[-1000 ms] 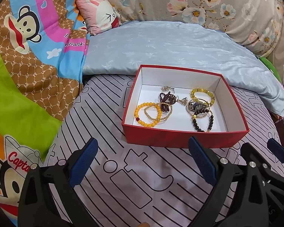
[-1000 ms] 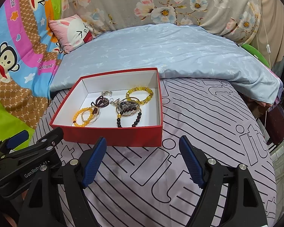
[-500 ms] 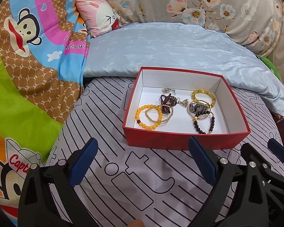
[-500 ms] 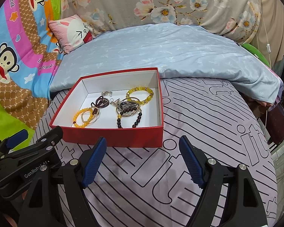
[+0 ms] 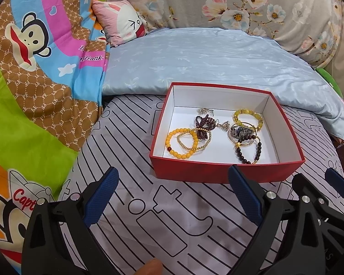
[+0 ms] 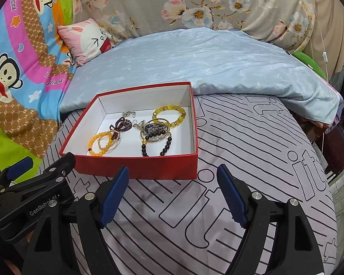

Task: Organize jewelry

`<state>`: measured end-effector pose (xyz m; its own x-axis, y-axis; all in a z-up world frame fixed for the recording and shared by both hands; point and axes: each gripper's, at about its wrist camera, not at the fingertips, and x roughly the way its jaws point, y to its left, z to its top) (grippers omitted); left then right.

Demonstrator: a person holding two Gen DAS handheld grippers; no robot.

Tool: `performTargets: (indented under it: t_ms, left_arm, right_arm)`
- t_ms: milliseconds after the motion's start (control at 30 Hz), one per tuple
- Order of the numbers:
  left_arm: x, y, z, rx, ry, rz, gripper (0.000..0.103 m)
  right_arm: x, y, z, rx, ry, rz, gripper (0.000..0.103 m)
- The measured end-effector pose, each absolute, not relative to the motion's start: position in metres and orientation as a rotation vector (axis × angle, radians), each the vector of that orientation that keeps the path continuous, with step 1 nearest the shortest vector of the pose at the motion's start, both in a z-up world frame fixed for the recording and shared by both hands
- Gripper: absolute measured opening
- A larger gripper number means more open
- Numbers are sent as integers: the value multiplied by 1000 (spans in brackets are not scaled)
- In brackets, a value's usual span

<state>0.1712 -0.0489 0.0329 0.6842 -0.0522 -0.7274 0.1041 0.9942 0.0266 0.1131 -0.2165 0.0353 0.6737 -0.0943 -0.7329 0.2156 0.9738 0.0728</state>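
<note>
A red box (image 5: 208,173) with a white inside sits on the striped bedsheet; it also shows in the right wrist view (image 6: 149,166). Inside lie several bracelets: an orange bead one (image 5: 172,145), a gold bead one (image 5: 201,146), a dark red one (image 5: 203,126), a yellow one (image 5: 260,120), a dark bead one (image 5: 256,154) and a metal watch (image 5: 239,133). My left gripper (image 5: 173,197) is open and empty, just in front of the box. My right gripper (image 6: 172,198) is open and empty, in front of the box's right half.
A light blue folded quilt (image 5: 206,55) lies behind the box. A cartoon monkey blanket (image 5: 34,80) covers the left side. A pink rabbit pillow (image 5: 119,20) and floral bedding (image 5: 240,4) lie at the back. The bed's edge drops off on the right (image 6: 332,149).
Both grippers have drawn back slightly from the box, which sits a little lower and farther in view. Both stay open and empty. The jewelry has not moved.
</note>
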Motion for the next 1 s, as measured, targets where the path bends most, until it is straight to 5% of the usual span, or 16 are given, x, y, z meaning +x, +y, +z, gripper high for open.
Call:
performTargets:
  t_ms: [1000]
  left_arm:
    - [174,-52,33,93,799,-75,94]
  right_arm:
    - [117,-214,34,157,817,-170,77]
